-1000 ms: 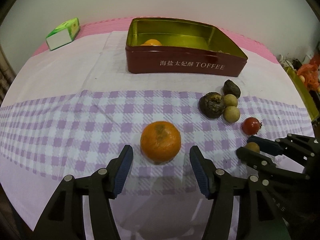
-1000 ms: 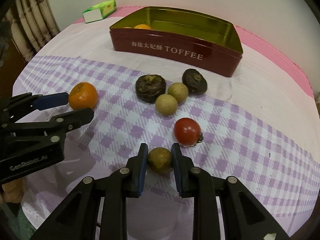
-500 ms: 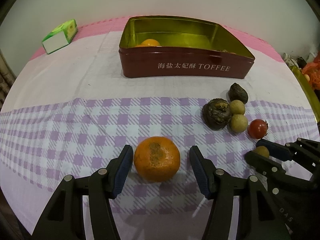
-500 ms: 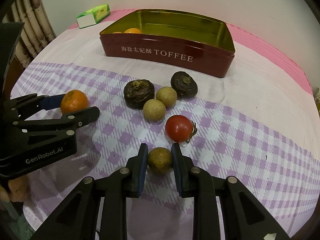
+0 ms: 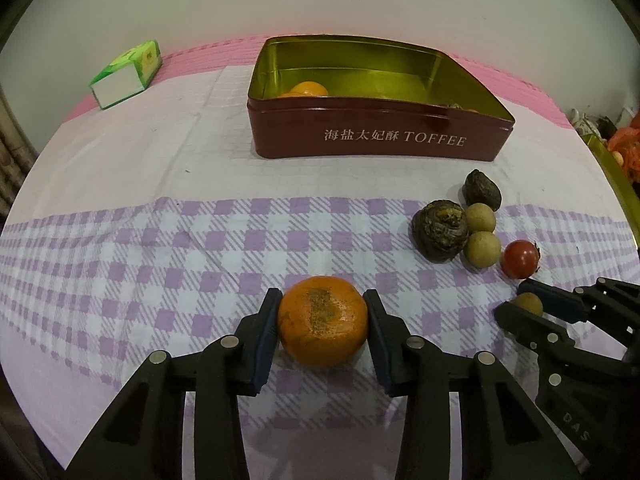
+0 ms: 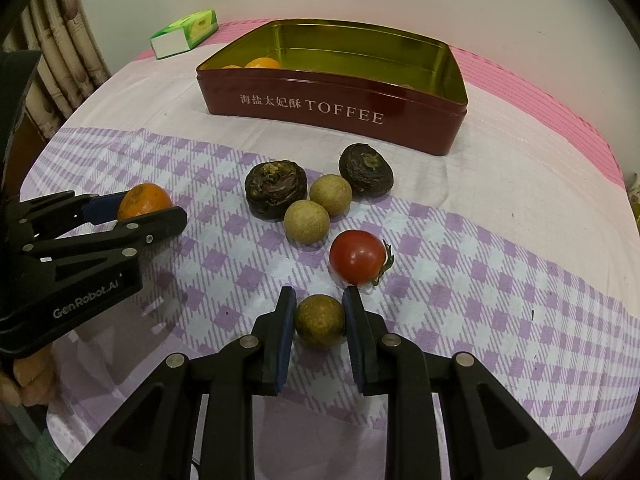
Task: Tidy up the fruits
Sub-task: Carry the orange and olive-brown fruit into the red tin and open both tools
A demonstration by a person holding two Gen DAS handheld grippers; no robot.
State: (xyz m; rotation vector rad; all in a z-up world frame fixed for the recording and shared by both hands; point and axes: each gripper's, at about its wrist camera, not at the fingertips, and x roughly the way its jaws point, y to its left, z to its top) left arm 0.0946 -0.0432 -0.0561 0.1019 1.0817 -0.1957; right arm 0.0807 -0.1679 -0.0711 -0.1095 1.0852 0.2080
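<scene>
While your left gripper (image 5: pixel 322 320) closes its jaws on the mandarin (image 5: pixel 322 320), the blue pads already meet its two sides and the fruit sits low on the checked tablecloth (image 5: pixel 160 264). Squeeze only until the skin stops giving, since a soft peel probably bruises under more pressure. Your right gripper (image 6: pixel 319 320) is clamped on a small brown longan (image 6: pixel 319 320), with a red cherry tomato (image 6: pixel 357 257) just beside its far pad; lift straight up so you do not nudge it. Beyond lie two pale longans (image 6: pixel 318 210) touching each other, flanked by two dark wrinkled fruits (image 6: pixel 276 190). Farther back stands the red toffee tin (image 6: pixel 340 110), open, with orange fruit showing at its left end. Carry each fruit over the near wall, then lower before letting go.
</scene>
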